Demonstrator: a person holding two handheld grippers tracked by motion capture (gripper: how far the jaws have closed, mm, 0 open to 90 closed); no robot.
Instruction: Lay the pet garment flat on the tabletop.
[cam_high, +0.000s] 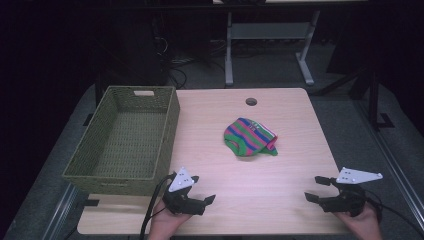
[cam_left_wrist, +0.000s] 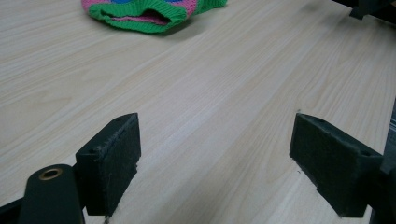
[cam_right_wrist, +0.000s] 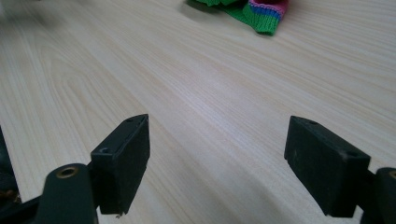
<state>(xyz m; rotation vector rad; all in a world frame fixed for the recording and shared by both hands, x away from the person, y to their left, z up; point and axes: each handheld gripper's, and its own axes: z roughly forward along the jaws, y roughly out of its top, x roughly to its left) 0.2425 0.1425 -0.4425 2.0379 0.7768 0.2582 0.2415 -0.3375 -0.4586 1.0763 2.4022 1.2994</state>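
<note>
From above, the left gripper (cam_high: 200, 198) and right gripper (cam_high: 316, 188) rest near the front edge of the table (cam_high: 295, 150), jaws apart and empty. The striped knitted cap (cam_high: 250, 137) lies ahead of both, well apart, between them; a woven basket (cam_high: 125, 172) sits just beyond the left gripper.

Left gripper view: jaws wide over bare wood, cap (cam_left_wrist: 149, 11) far ahead.

Right gripper view: jaws wide, cap (cam_right_wrist: 252, 11) far ahead, perhaps folded.

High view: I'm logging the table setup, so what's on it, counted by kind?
Striped knitted green, pink and blue cloth item: 1
Olive-green woven rectangular basket: 1
Black two-jaw grippers, left and right, both open: 2
Total: 4
</note>
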